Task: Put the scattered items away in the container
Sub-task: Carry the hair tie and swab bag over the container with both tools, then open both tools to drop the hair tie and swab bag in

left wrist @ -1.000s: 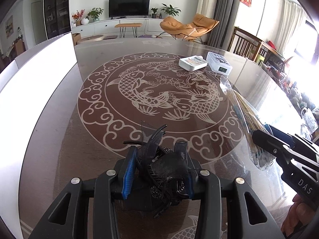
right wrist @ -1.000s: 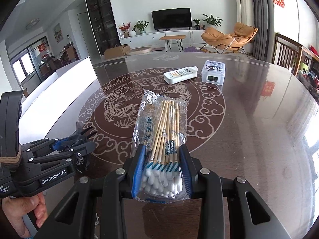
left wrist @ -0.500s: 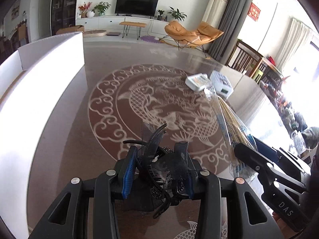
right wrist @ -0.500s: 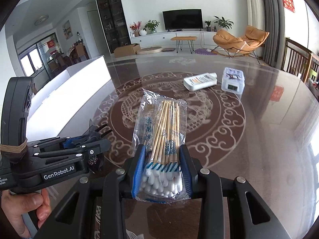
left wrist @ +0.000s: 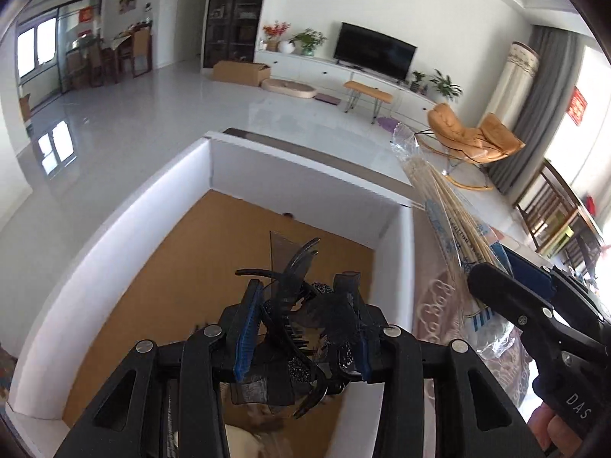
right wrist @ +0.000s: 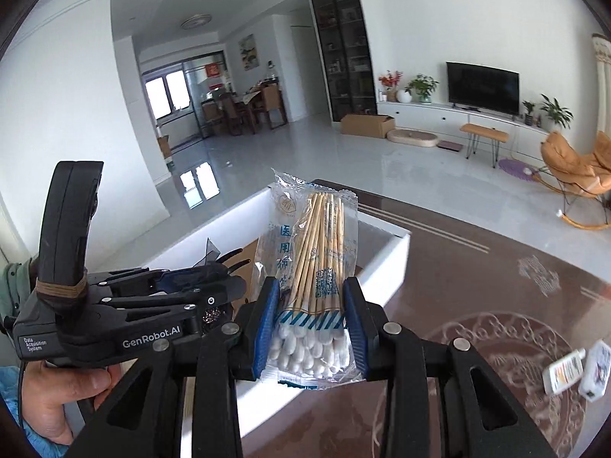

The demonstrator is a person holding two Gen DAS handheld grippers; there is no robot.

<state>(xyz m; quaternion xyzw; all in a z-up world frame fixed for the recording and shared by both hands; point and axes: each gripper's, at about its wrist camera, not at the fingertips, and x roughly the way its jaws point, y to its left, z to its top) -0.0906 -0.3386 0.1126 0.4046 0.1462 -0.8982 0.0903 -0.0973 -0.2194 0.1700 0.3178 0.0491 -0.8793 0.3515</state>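
Black tongs (right wrist: 310, 328), blue pads (right wrist: 267, 324), silver screws

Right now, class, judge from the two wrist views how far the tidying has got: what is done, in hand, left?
Done: hard to tell; something pale shows in the white box, unclear. In hand: the left gripper clamps a black hair clip above the box, and the right gripper clamps a cotton swab pack near its rim. Left: a white tube and small white case on the table.
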